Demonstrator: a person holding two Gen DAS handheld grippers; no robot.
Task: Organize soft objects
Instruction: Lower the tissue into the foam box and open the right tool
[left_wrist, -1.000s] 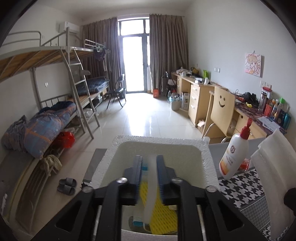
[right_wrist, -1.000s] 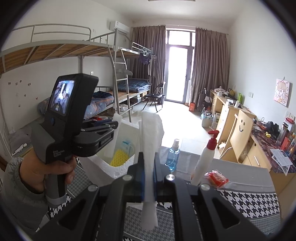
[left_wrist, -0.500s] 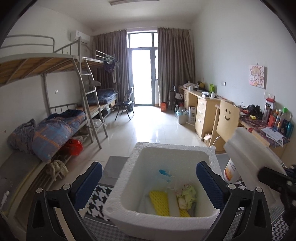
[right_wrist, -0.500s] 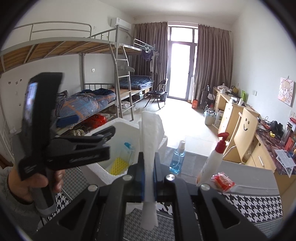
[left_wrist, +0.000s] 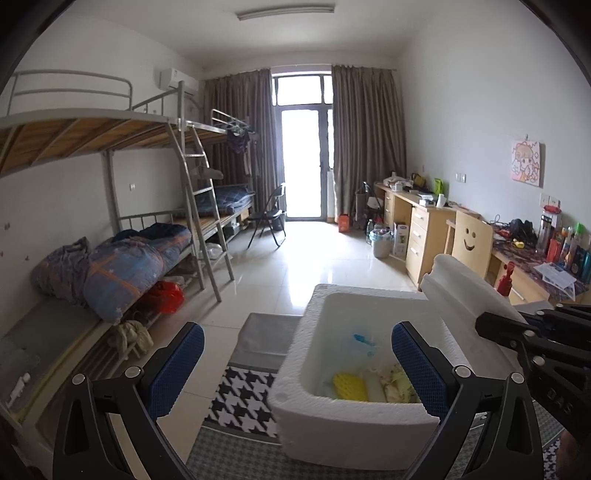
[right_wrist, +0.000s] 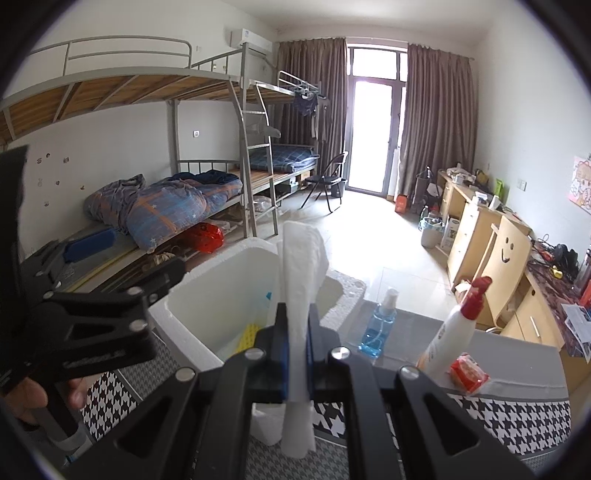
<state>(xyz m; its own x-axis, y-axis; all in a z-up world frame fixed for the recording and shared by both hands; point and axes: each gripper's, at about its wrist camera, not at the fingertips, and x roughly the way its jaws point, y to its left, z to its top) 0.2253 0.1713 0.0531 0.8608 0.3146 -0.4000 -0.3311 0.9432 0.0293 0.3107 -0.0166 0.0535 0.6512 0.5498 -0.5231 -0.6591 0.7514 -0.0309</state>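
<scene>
Right hand-held gripper clenched on a white foam sheet, lower centre of the right wrist frame. Sheet's long axis stands upright, running up out of the pads and hanging a little below them. White foam box lies just left of and behind the sheet, centre-left of frame, open top facing up, so the drop is a short shift left and down; that's my read of the next move.

Left hand-held gripper released, pads wide apart, nothing between them, lower centre of the left wrist frame. It sits at the box's near left rim, but it is empty, so the right hand is the one that matters here.

Box rests on the houndstooth-covered surface. Inside, lower right of the left frame: yellow sponge, pale cloth bundle.

Risk, judged: the tall floppy sheet may catch the box rim unless tilted.
</scene>
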